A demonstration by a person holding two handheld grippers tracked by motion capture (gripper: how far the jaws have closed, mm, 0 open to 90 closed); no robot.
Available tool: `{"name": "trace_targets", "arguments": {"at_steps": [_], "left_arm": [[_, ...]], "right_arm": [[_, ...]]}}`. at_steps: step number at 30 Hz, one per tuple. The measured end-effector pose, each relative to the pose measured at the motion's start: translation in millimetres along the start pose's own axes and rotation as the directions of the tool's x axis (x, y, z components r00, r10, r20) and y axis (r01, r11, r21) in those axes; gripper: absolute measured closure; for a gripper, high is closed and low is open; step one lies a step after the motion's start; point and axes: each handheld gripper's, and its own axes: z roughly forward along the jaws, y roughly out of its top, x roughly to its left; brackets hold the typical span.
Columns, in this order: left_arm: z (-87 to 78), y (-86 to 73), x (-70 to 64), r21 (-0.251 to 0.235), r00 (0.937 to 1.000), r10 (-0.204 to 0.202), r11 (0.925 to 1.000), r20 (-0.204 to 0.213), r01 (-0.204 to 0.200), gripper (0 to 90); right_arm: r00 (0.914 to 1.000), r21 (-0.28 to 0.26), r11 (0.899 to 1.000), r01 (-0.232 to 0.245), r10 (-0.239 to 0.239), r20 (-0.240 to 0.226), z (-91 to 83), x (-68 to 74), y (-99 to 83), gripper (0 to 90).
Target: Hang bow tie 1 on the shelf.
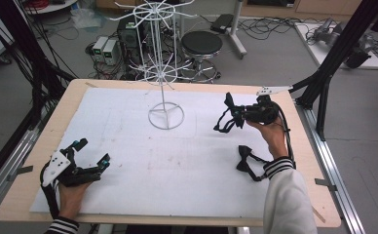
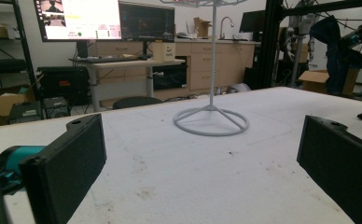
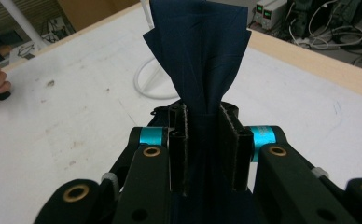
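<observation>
1. Left gripper (image 1: 92,152): resting low on the white mat (image 1: 128,161) at the near left corner, jaws spread wide and holding nothing. Best left parked there, clear of the work, unless a steadying hold on the rack base is wanted.
2. White wire rack (image 1: 163,63): standing upright on its ring base at the back middle of the mat, hooks fanned out in two tiers. Aim for a lower-tier hook on the side facing the right gripper; likely the shorter, cleaner reach.
3. Right gripper (image 1: 236,116): raised above the mat to the right of the rack, clenched on a dark bow tie (image 3: 198,51) at its pinched centre, the fabric fanning out beyond the jaws, strap hanging below. Keep the pinch firm while travelling left; slack strap loop (image 1: 222,126) probably the part to slip over a hook, so present that first, not the bow.
4. Approach slowly and slightly from above, to avoid nudging the light rack over.
5. Second bow tie (image 1: 245,160): lying flat on the mat near the right forearm, apart from the gripper. Leave for later.
</observation>
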Motion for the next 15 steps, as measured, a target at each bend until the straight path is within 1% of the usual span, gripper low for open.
{"name": "trace_targets", "arguments": {"at_steps": [1,2,3,6,7,9,13,15], "left_arm": [[0.0,0.0,0.0,0.000,1.0000,0.000,1.0000,0.000,0.000,1.7],[0.0,0.0,0.0,0.000,1.0000,0.000,1.0000,0.000,0.000,1.7],[0.0,0.0,0.0,0.000,1.0000,0.000,1.0000,0.000,0.000,1.7],[0.0,0.0,0.0,0.000,1.0000,0.000,1.0000,0.000,0.000,1.7],[0.0,0.0,0.0,0.000,1.0000,0.000,1.0000,0.000,0.000,1.7],[0.0,0.0,0.0,0.000,1.0000,0.000,1.0000,0.000,0.000,1.7],[0.0,0.0,0.1,0.000,1.0000,0.000,1.0000,-0.001,0.000,1.7],[-0.1,0.0,0.1,0.000,1.0000,0.000,1.0000,-0.001,0.000,1.7]], "right_arm": [[0.9998,-0.010,1.000,-0.006,0.006,-0.016,-0.1,0.3,0.4,75.5],[0.9998,-0.010,1.000,-0.006,0.006,-0.016,-0.1,0.3,0.4,75.5],[0.9997,-0.031,1.000,-0.004,0.004,-0.025,-0.3,1.3,1.5,75.5],[0.9995,-0.056,0.998,-0.009,0.007,-0.030,-0.8,3.6,3.7,75.5],[0.9995,-0.056,0.998,-0.009,0.007,-0.030,-0.8,3.6,3.7,75.5],[0.9994,-0.074,0.997,-0.004,0.001,-0.035,-1.1,5.9,5.7,75.5],[0.9994,-0.094,0.996,0.005,-0.009,-0.033,-1.5,11.7,10.6,75.5],[0.9993,-0.088,0.996,0.005,-0.008,-0.036,-1.8,13.0,13.6,75.5]]}}
